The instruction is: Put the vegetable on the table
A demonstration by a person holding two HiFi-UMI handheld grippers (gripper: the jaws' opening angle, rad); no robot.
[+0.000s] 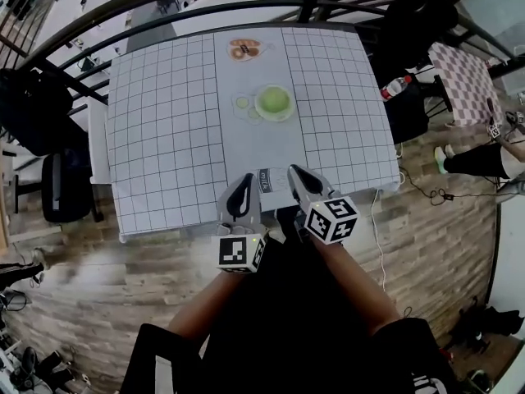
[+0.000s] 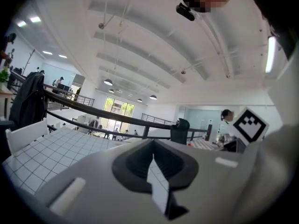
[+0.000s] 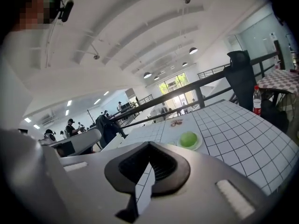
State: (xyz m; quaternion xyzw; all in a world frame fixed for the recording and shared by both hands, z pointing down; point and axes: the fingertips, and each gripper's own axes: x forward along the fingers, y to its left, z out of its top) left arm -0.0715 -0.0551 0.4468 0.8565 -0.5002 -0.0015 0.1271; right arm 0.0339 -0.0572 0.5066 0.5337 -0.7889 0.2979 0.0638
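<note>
Round green vegetable (image 1: 273, 100) sits on a pale plate (image 1: 290, 112), straight ahead and well beyond both jaws. Right hand-held gripper (image 1: 294, 171) looks slightly nearer than left hand-held gripper (image 1: 244, 179); both are pressed together, empty.

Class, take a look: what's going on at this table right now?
A person stands at the near edge of the grid-covered table, holding the left gripper and right gripper side by side over that edge. Both have their jaws together with nothing between them. The round green vegetable sits on a plate mid-table, well ahead of both grippers, so nothing has been picked up.
</note>
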